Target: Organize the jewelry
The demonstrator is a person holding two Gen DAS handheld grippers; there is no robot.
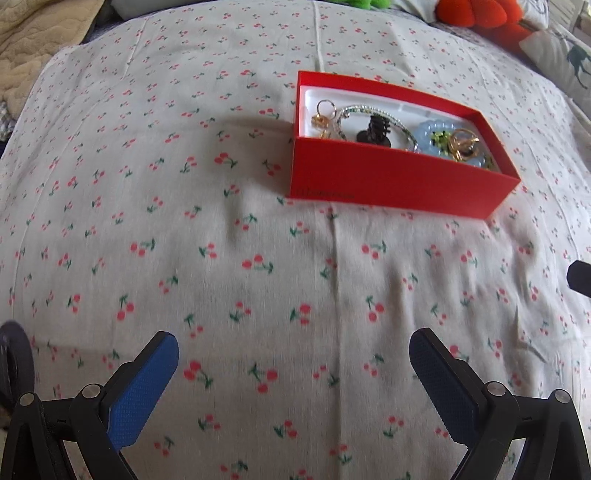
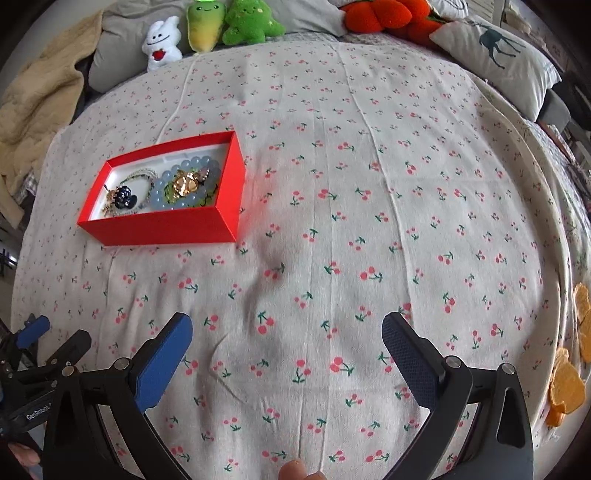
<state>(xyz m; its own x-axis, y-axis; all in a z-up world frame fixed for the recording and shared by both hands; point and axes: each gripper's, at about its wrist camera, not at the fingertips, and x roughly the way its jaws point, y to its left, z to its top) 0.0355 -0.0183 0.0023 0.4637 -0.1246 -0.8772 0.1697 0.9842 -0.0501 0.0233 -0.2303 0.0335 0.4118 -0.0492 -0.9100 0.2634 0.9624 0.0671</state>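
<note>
A red open box [image 1: 388, 181] [image 2: 166, 225] sits on the cherry-print bedsheet. Inside lie several pieces of jewelry: a pale blue bead bracelet [image 1: 430, 134] [image 2: 162, 192], gold rings and charms [image 1: 463, 146] [image 2: 184, 184], a dark clip [image 1: 373, 131] [image 2: 123, 195] and a thin beaded bangle [image 1: 354, 110]. My left gripper [image 1: 295, 354] hovers open over bare sheet, well short of the box. My right gripper [image 2: 288, 336] is also open and empty, with the box up and to its left. The left gripper's blue finger [image 2: 35, 330] shows at the right wrist view's lower left edge.
Plush toys [image 2: 207, 26] and an orange plush [image 2: 391, 14] line the far end of the bed. A deer-print pillow [image 2: 498, 55] lies at the far right, a beige blanket [image 2: 37, 103] at the far left. Orange patches [image 2: 569, 384] mark the right bed edge.
</note>
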